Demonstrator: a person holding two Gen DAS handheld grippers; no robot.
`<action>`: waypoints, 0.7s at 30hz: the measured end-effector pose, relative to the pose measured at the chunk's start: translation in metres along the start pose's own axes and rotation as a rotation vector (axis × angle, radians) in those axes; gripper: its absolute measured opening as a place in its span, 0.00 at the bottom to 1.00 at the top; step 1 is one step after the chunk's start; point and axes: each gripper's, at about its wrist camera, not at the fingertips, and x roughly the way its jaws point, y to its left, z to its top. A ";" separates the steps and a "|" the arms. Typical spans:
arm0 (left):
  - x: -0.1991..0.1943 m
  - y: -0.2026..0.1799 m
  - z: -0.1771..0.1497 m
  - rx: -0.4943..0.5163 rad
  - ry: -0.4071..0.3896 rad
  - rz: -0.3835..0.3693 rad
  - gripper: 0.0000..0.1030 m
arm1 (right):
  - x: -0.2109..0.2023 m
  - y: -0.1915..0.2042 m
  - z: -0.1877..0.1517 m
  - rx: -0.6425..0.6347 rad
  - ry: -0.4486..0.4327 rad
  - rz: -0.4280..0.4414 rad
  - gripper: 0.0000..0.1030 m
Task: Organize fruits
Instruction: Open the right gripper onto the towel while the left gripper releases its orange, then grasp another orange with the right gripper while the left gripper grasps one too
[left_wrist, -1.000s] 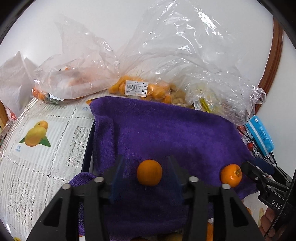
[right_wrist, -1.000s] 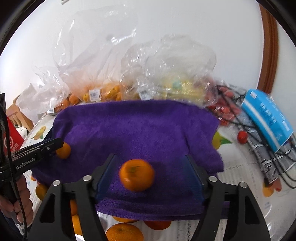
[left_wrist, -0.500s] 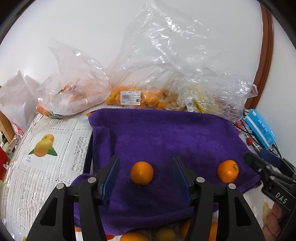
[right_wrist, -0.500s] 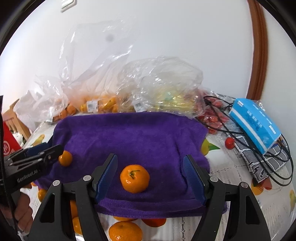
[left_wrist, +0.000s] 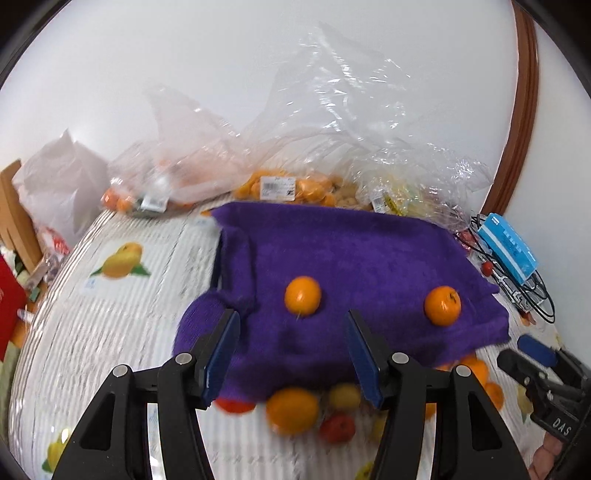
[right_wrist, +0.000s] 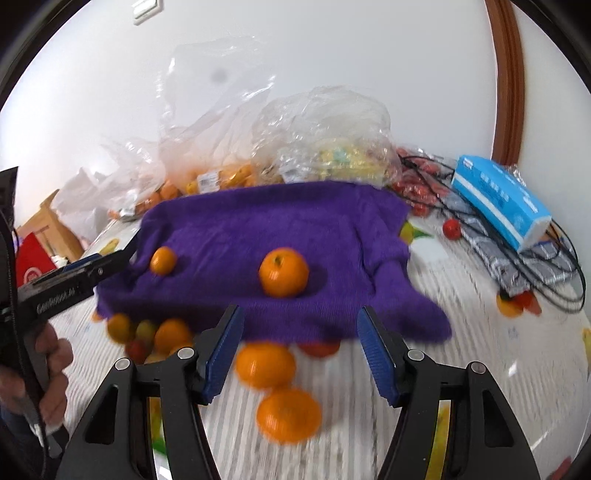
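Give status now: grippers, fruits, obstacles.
Left gripper open, empty. Right gripper closing, nothing between. Two oranges on purple towel. No obstacle.

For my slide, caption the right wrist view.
Two oranges rest on a purple towel; the right hand-held gripper hangs empty, closing.

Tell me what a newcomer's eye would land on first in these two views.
The purple towel draped over something in the middle of the table grabs attention first, with two oranges on top: a larger one toward its front and a smaller one near its left edge in the right wrist view. Next comes the loose fruit spilling out below the towel's front edge, then the clear plastic bags of fruit piled against the white wall behind.
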 end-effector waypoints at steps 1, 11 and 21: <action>-0.002 0.003 -0.003 -0.008 0.007 0.001 0.54 | -0.003 0.001 -0.004 0.001 0.001 0.010 0.63; -0.020 0.027 -0.034 -0.011 0.103 -0.045 0.54 | 0.012 0.009 -0.048 -0.011 0.111 -0.018 0.53; -0.012 0.024 -0.052 -0.022 0.146 -0.079 0.53 | 0.019 0.005 -0.046 0.007 0.134 -0.028 0.41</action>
